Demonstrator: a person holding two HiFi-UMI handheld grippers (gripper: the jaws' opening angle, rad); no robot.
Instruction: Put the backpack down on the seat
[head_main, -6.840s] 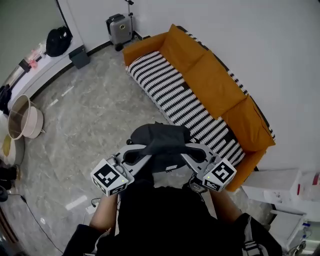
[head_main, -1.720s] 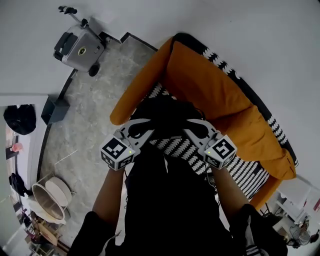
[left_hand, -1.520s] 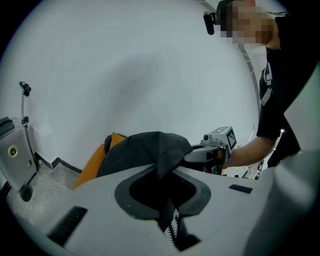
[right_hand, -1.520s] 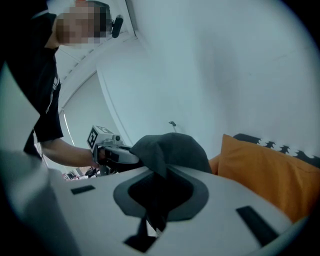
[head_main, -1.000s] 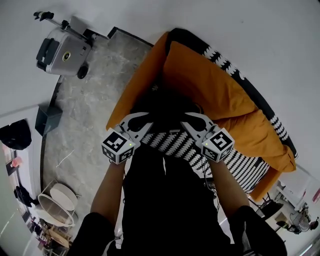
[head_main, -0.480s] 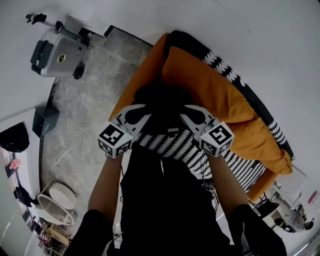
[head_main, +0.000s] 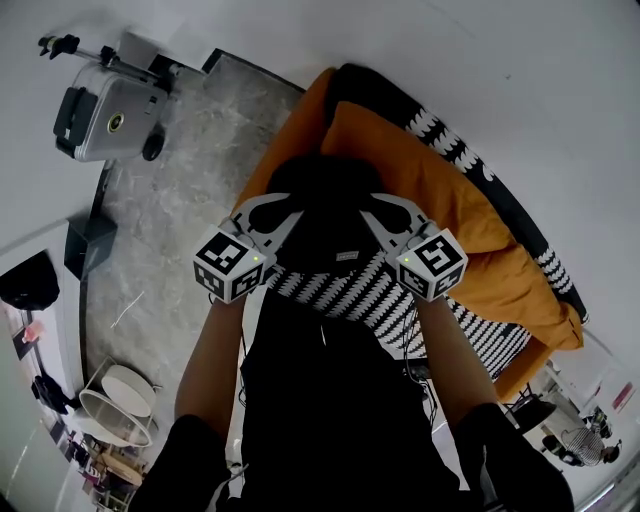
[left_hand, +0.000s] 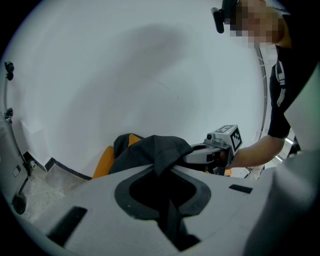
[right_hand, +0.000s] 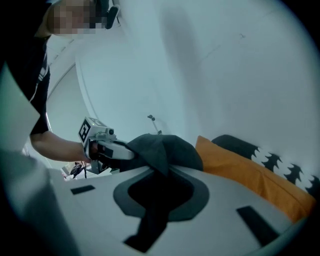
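Note:
A black backpack (head_main: 325, 215) hangs between my two grippers above the left end of an orange sofa (head_main: 440, 200), over its black-and-white striped seat (head_main: 345, 290) and close to the back cushion. My left gripper (head_main: 283, 212) is shut on the backpack's dark fabric (left_hand: 150, 150) from the left. From the right, my right gripper (head_main: 368, 212) is shut on the fabric (right_hand: 165, 147) too. Each gripper view shows black cloth pinched between the jaws, with the other gripper across the bag. The backpack's underside is hidden, so I cannot tell whether it touches the seat.
A grey wheeled suitcase (head_main: 105, 95) stands on the marble floor at the upper left. The white wall runs right behind the sofa. A dark box (head_main: 85, 245) sits by the left wall. My own legs stand against the sofa's front edge.
Both grippers have carried the backpack forward, from the seat's front edge to farther over the seat and nearer the back cushion. Both grips look unchanged.

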